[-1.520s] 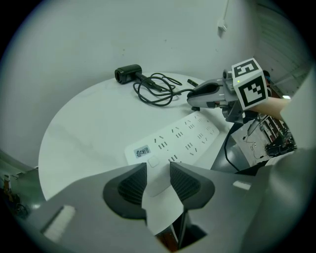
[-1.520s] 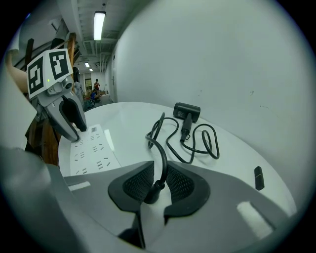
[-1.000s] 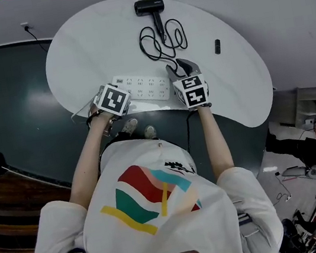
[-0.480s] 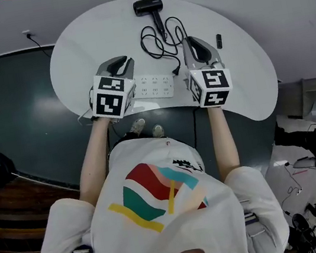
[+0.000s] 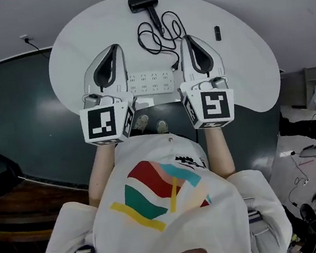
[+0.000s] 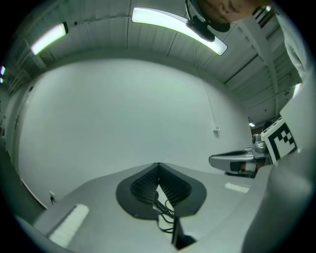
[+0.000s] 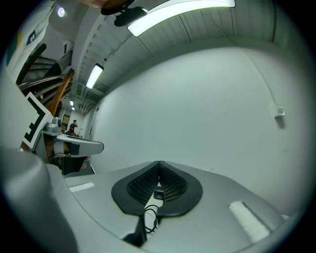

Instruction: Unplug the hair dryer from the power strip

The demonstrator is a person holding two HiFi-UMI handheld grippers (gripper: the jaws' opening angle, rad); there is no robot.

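The left gripper (image 5: 111, 49) and right gripper (image 5: 188, 38) hang level over the worktop's (image 5: 245, 72) near edge, and their jaws have just been closing on nothing. The dryer (image 5: 144, 2) lies far, its limp cord (image 5: 159, 35) looping toward the strip's (image 5: 150, 82) right end. The rigid plug (image 5: 175, 64) looks like the firm hold, and the light strip may lift.

White oval table (image 5: 248, 74), dark floor (image 5: 18, 116), ceiling strip light (image 6: 170, 24).

Smooth white table (image 5: 74, 53), matt black plastic hair dryer (image 5: 143, 2)
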